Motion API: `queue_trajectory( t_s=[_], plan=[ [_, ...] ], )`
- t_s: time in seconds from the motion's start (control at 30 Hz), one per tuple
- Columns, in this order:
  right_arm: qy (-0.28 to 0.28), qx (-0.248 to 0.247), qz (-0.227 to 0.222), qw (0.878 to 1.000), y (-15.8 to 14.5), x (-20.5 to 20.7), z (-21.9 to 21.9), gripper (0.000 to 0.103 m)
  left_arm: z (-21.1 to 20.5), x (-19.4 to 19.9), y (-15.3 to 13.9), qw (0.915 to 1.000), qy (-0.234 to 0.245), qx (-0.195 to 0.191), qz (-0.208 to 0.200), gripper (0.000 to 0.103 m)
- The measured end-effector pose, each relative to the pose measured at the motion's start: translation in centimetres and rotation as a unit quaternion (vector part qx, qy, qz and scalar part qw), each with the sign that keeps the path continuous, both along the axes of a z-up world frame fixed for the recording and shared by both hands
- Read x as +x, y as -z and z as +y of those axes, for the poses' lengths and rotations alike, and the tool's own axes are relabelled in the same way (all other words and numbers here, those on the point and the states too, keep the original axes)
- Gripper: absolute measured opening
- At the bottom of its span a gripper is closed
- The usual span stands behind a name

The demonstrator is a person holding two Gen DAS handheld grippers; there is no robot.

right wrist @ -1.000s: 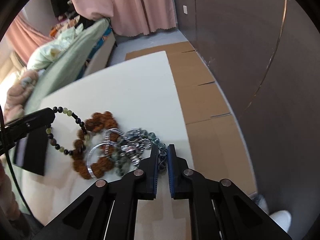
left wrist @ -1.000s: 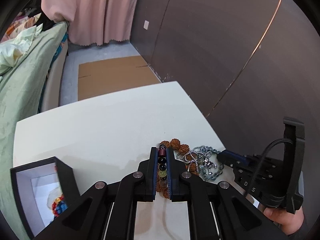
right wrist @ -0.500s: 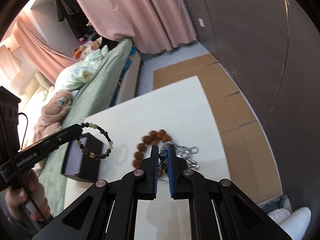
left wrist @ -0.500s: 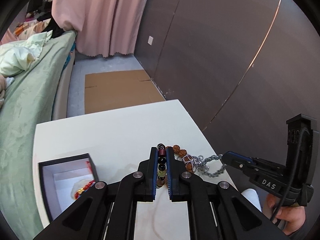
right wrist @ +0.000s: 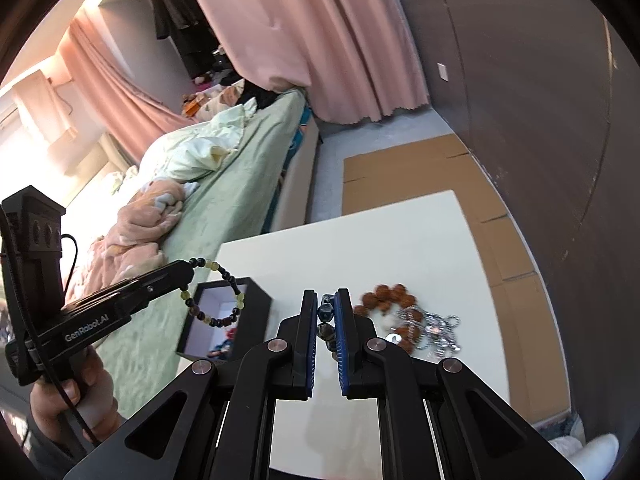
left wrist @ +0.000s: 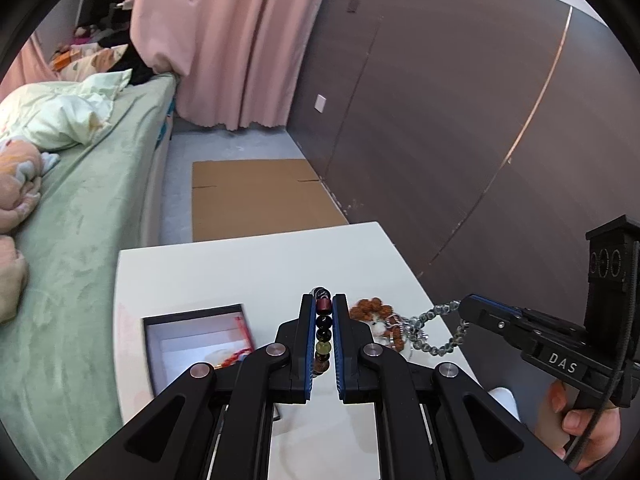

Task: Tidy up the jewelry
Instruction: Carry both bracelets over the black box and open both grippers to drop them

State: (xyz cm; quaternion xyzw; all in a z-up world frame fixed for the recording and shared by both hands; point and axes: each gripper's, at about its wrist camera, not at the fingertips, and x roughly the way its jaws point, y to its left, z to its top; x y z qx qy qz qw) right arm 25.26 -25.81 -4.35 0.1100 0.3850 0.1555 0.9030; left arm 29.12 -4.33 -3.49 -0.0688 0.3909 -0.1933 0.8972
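1. Across a white tabletop the scene is a bedroom: a green-sheeted bed runs along the left edge, a pink curtain hangs at the far end, a dark panelled wall closes the right, and flattened cardboard lies on the floor beyond the tabletop.
2. Left gripper is up in the air, its fingers narrowed onto a beaded bracelet; dark, red and yellow-green beads sit stacked in the gap. From the right wrist view that bracelet dangles as a full loop from the fingertips, hanging in front of the open black jewelry box.
3. Right gripper is lifted too, fingers pinched on a silver chain that trails from the tips down to the pile on the tabletop.
4. On the tabletop, a brown seed bracelet lies tangled with metal pieces, to the right of the box and between the two grippers.
5. Inside the box, something red shows against the white lining; the left fingers cover part of it, so what it is I cannot tell. The chain links between the right fingers are blurred.
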Motion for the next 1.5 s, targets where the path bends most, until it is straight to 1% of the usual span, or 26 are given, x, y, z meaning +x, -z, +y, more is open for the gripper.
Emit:
queue_trajectory(
  t_s=[0.2, 0.37, 0.53, 0.7, 0.73, 0.77, 0.8, 0.83, 0.87, 0.93, 0.97, 1.0, 1.1, 1.13, 1.23, 1.43, 1.5],
  plan=[
    [-0.018, 0.004, -0.003, 1.0, -0.4, 0.4, 2.5, 0.01, 2.6, -0.6, -0.1, 0.9998, -0.018, 0.002, -0.001, 0.008],
    [-0.036, 0.003, -0.003, 0.999, -0.3, 0.7, 5.0, 0.01, 4.5, -0.7, 0.4, 0.9994, -0.034, 0.002, 0.009, 0.008],
    [-0.052, 0.004, 0.001, 0.999, 0.1, 0.9, 7.4, 0.01, 5.9, -0.4, 1.7, 0.9967, -0.063, 0.036, 0.037, 0.008],
    [-0.066, 0.01, 0.009, 0.998, 0.8, 1.2, 9.3, 0.01, 7.9, 0.0, 3.3, 0.9937, -0.081, 0.02, 0.075, 0.009],
    [-0.068, 0.011, 0.011, 0.998, 1.0, 1.2, 9.7, 0.01, 8.4, 0.0, 3.7, 0.993, -0.084, 0.015, 0.082, 0.013],
    [-0.072, 0.011, 0.013, 0.997, 1.1, 1.3, 10.2, 0.01, 8.7, 0.0, 3.9, 0.9925, -0.084, 0.011, 0.088, 0.023],
    [-0.073, 0.011, 0.013, 0.997, 1.2, 1.4, 10.2, 0.01, 9.0, 0.0, 4.2, 0.9922, -0.083, 0.007, 0.093, 0.031],
    [-0.075, 0.011, 0.015, 0.997, 1.4, 1.5, 10.5, 0.01, 9.2, 0.0, 4.3, 0.9919, -0.083, 0.004, 0.096, 0.05],
    [-0.076, 0.013, 0.016, 0.997, 1.5, 1.6, 10.7, 0.01, 9.6, -0.1, 4.4, 0.9917, -0.086, -0.001, 0.095, 0.066],
    [-0.079, 0.017, 0.019, 0.997, 1.6, 1.8, 11.0, 0.01, 10.2, -0.4, 4.4, 0.9918, -0.091, -0.019, 0.088, 0.079],
    [-0.08, 0.019, 0.02, 0.996, 1.6, 1.9, 11.1, 0.01, 10.6, -0.5, 4.5, 0.9911, -0.095, -0.028, 0.089, 0.081],
    [-0.081, 0.021, 0.02, 0.996, 1.7, 2.0, 11.4, 0.01, 10.8, -0.4, 4.6, 0.9904, -0.097, -0.032, 0.092, 0.082],
    [-0.086, 0.024, 0.023, 0.996, 1.8, 2.3, 11.9, 0.01, 11.5, -0.4, 4.8, 0.9893, -0.104, -0.033, 0.097, 0.082],
    [-0.088, 0.026, 0.024, 0.995, 1.9, 2.4, 12.2, 0.01, 11.7, -0.5, 4.9, 0.9893, -0.106, -0.032, 0.096, 0.085],
    [-0.095, 0.031, 0.03, 0.995, 2.2, 2.7, 13.0, 0.01, 12.5, -0.9, 5.0, 0.9888, -0.111, -0.038, 0.092, 0.098],
    [-0.107, 0.036, 0.033, 0.993, 2.3, 3.3, 15.0, 0.01, 14.1, -1.4, 5.2, 0.9864, -0.125, -0.047, 0.096, 0.1],
    [-0.105, 0.04, 0.042, 0.993, 2.5, 3.9, 15.3, 0.018, 14.3, -1.5, 5.1, 0.9866, -0.124, -0.048, 0.095, 0.1]
  ],
)
